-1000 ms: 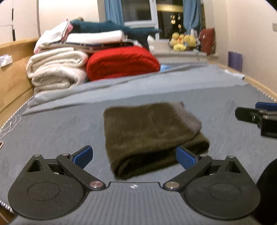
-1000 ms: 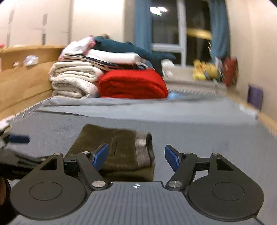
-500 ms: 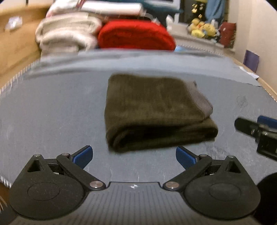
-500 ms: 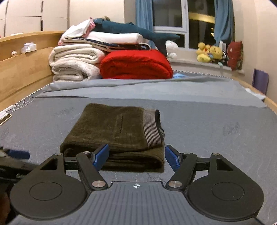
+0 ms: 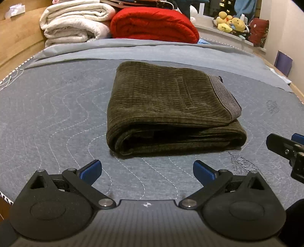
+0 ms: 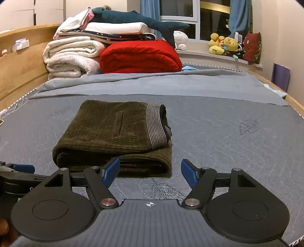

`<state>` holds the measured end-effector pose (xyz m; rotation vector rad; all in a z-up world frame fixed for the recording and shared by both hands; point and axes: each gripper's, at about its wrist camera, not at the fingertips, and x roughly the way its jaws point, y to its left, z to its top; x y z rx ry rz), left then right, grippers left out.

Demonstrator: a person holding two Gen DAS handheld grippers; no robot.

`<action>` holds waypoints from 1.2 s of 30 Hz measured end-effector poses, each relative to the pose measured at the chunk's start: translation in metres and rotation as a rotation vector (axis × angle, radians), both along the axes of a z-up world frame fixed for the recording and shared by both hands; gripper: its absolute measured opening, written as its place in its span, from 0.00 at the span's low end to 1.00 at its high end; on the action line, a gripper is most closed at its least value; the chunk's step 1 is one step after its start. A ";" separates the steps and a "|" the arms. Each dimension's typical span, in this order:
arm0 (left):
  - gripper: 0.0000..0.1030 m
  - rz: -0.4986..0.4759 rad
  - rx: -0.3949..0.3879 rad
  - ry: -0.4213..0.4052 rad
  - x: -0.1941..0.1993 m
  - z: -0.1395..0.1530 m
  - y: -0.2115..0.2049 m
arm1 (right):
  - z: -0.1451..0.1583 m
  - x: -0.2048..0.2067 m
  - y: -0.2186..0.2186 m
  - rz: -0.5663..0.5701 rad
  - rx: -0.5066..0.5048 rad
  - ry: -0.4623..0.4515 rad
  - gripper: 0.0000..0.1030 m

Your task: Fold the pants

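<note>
Dark olive corduroy pants (image 5: 167, 106) lie folded into a thick rectangle on the grey quilted mattress (image 5: 47, 114), their striped waistband on the right end. In the right wrist view the same pants (image 6: 114, 133) sit just beyond the fingers. My left gripper (image 5: 147, 169) hangs open in front of the fold's near edge, nothing between its blue pads. My right gripper (image 6: 150, 172) is open too, close to the bundle's near right corner, its left pad just short of the cloth. At the right edge of the left wrist view the right gripper (image 5: 288, 150) shows.
At the head of the bed are stacked white blankets (image 6: 72, 57), a red blanket (image 6: 140, 57) and a plush shark (image 6: 133, 18). A lighter grey sheet (image 6: 161, 83) covers the far mattress. Wooden bed frame (image 6: 17, 68) on the left; plush toys (image 6: 224, 45) on the windowsill.
Both grippers have sunk toward the mattress and tipped further down, so the folded pants sit higher and larger in both views. The pants have not moved; both grippers stayed open.
</note>
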<state>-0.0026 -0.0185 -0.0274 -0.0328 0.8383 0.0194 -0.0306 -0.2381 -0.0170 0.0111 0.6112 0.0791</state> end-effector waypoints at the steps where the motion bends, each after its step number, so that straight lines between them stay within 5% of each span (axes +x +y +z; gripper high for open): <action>1: 0.99 -0.002 0.001 -0.001 -0.001 0.000 0.001 | -0.001 0.000 0.001 0.003 -0.003 0.001 0.71; 36: 0.99 -0.015 -0.003 -0.012 -0.007 0.005 0.002 | -0.002 0.000 0.008 0.016 -0.031 0.005 0.71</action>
